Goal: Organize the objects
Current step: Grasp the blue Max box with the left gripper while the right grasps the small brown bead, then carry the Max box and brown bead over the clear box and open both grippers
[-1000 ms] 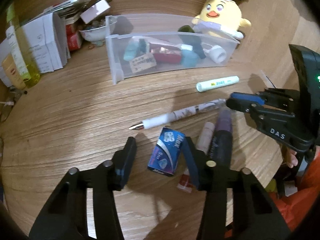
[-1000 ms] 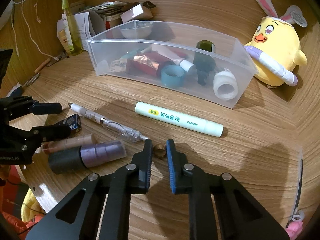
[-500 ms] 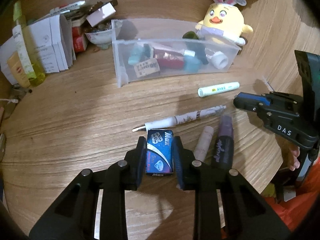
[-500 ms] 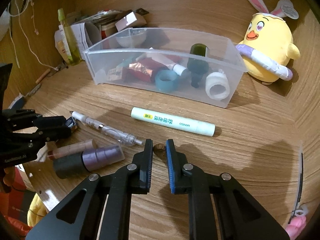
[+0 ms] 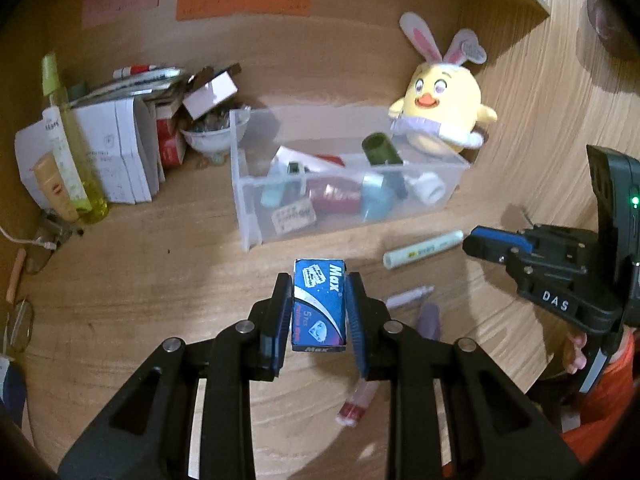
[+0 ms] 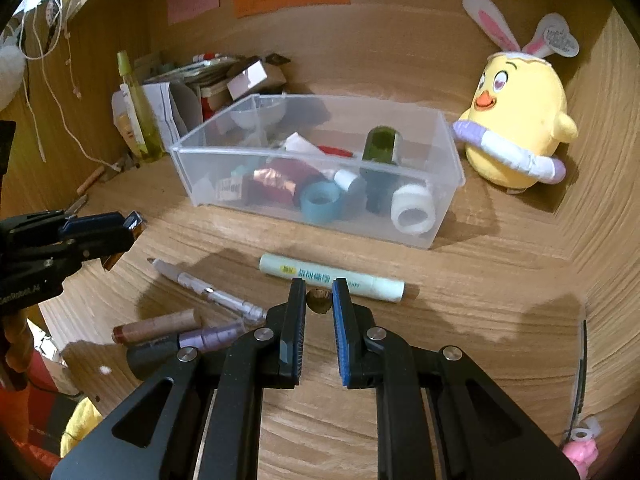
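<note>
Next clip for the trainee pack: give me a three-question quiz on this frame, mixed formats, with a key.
1. True or false: the left gripper is shut on the blue Max box.
2. Multiple choice: what sits between the right gripper fingers?
A. the pale green marker
B. a small brown nut-like object
C. the purple tube
3. Fill in: the white roll and the teal roll lie inside the clear plastic ____.

Key
1. True; the box is held off the wooden desk.
2. B
3. bin
</note>
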`<control>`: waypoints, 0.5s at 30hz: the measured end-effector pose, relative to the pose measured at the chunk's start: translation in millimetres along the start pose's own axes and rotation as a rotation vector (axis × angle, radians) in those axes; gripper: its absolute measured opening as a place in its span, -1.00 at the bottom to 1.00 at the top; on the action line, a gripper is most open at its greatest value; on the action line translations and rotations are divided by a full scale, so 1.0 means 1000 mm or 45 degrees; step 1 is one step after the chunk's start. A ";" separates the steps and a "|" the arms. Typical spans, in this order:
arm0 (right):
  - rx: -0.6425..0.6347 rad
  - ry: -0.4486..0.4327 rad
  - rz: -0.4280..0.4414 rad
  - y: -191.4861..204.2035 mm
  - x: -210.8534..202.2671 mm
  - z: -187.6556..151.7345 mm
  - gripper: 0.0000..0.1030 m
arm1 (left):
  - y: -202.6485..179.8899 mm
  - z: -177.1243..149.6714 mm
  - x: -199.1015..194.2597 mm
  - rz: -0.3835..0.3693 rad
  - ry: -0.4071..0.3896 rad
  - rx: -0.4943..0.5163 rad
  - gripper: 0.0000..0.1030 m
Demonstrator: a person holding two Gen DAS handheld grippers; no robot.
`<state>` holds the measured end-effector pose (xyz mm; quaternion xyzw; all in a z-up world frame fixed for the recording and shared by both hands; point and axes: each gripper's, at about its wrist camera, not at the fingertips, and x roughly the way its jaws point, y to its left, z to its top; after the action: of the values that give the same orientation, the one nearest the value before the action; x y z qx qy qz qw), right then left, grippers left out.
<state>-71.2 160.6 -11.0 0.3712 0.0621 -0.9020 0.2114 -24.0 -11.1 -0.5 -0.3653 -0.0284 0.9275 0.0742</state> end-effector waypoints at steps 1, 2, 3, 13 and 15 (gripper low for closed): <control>0.000 -0.006 0.000 0.000 -0.001 0.001 -0.77 | -0.001 0.002 0.000 -0.001 -0.008 0.002 -0.48; -0.001 -0.013 -0.001 0.000 -0.002 0.003 -0.77 | -0.003 0.006 0.000 -0.002 -0.020 0.002 -0.48; -0.003 -0.021 -0.001 -0.001 -0.003 0.005 -0.77 | -0.003 0.008 0.000 -0.005 -0.027 0.002 -0.48; -0.005 -0.111 -0.004 -0.004 -0.012 0.027 -0.77 | -0.005 0.039 0.001 -0.019 -0.113 -0.023 -0.48; -0.011 -0.128 -0.005 -0.004 -0.013 0.033 -0.77 | -0.004 0.045 0.001 -0.019 -0.131 -0.028 -0.48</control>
<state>-86.5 159.8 21.4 0.3244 0.0559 -0.9197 0.2141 -55.3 -6.9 32.1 -0.3177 -0.0450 0.9441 0.0755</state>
